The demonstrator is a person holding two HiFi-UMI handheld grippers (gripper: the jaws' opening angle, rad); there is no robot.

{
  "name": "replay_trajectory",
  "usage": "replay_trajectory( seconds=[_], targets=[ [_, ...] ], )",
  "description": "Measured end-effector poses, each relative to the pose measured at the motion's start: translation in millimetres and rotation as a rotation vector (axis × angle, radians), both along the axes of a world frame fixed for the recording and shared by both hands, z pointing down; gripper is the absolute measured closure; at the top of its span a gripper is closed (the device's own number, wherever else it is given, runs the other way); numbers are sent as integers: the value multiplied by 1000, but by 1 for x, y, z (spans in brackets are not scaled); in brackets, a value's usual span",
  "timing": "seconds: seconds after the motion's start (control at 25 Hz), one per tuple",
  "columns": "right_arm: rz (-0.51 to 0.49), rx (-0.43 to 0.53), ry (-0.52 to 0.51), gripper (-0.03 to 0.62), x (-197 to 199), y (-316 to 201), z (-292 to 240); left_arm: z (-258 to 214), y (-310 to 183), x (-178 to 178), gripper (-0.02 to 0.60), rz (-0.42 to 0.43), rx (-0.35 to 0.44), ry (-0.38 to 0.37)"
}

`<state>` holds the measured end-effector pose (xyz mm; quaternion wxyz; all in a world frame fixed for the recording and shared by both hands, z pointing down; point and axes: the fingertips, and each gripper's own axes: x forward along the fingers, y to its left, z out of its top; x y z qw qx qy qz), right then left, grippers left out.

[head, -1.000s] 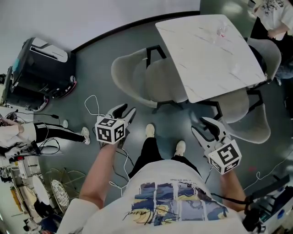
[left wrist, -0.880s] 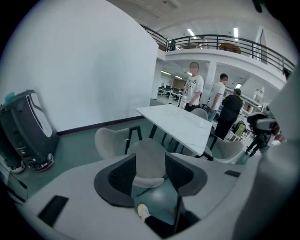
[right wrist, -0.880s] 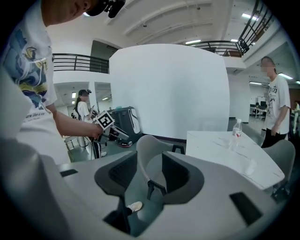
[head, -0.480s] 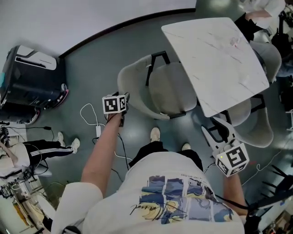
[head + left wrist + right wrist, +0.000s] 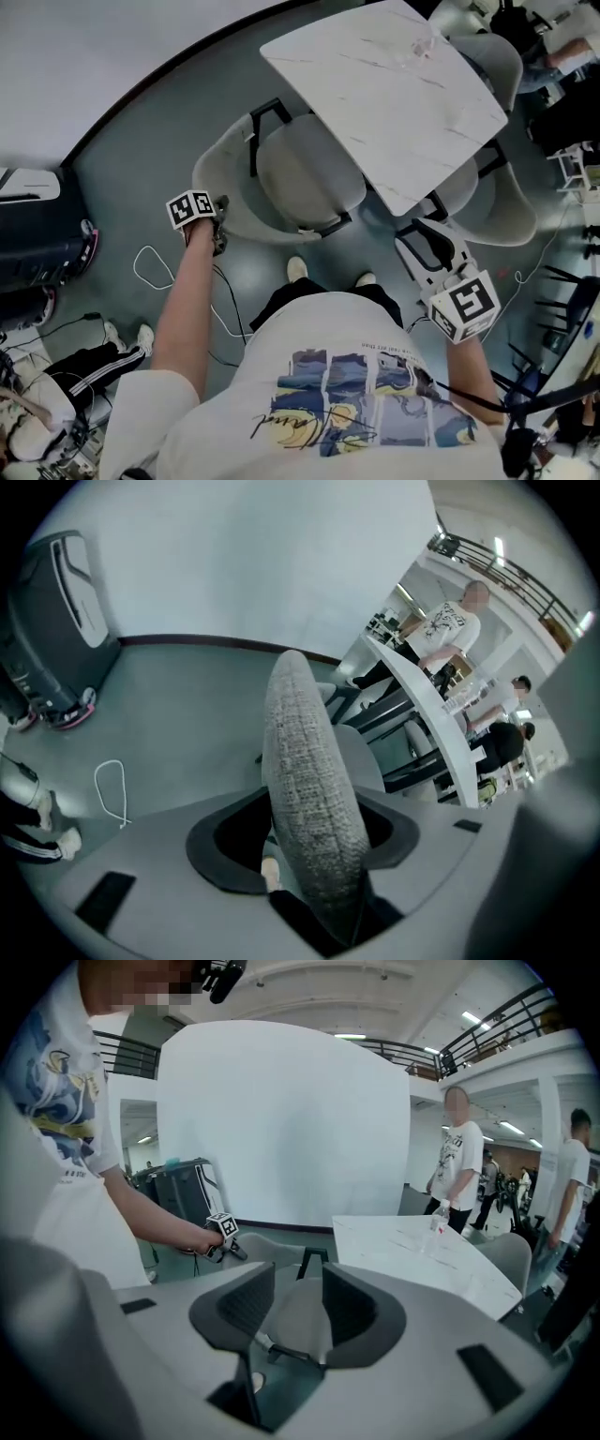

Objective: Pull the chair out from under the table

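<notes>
A grey fabric shell chair (image 5: 309, 178) stands with its seat partly under the white marble-look table (image 5: 394, 103). My left gripper (image 5: 221, 208) is at the left side of the chair's curved back. In the left gripper view its jaws (image 5: 314, 832) stand wide, straddling the padded back rim (image 5: 300, 752), with a gap on the rim's left side. My right gripper (image 5: 424, 236) hovers open and empty near the table's near corner. In the right gripper view its jaws (image 5: 300, 1312) frame the chair (image 5: 272, 1246), with the left gripper (image 5: 236, 1251) on the chair's back.
A second grey chair (image 5: 506, 211) sits under the table's right side, another (image 5: 497, 56) beyond it. A bottle (image 5: 424, 44) stands on the table. On the floor at left are a black machine (image 5: 37, 244), a white cable (image 5: 155, 272) and a seated person's legs (image 5: 56, 375).
My left gripper went forward and down from beside my body to the chair's back rim, now between its jaws. The right gripper shifted only a little.
</notes>
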<state>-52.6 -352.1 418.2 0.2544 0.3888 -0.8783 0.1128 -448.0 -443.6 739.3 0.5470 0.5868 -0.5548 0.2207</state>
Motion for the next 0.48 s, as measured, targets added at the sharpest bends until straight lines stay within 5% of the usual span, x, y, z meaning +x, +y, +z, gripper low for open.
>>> replay_trajectory(
  seconds=[0.28, 0.48],
  targets=[
    [26, -26, -20, 444, -1, -1, 7, -3, 12, -22, 465, -170, -30, -23],
    [12, -28, -27, 444, 1, 10, 6, -8, 29, -16, 483, -262, -30, 10]
  ],
)
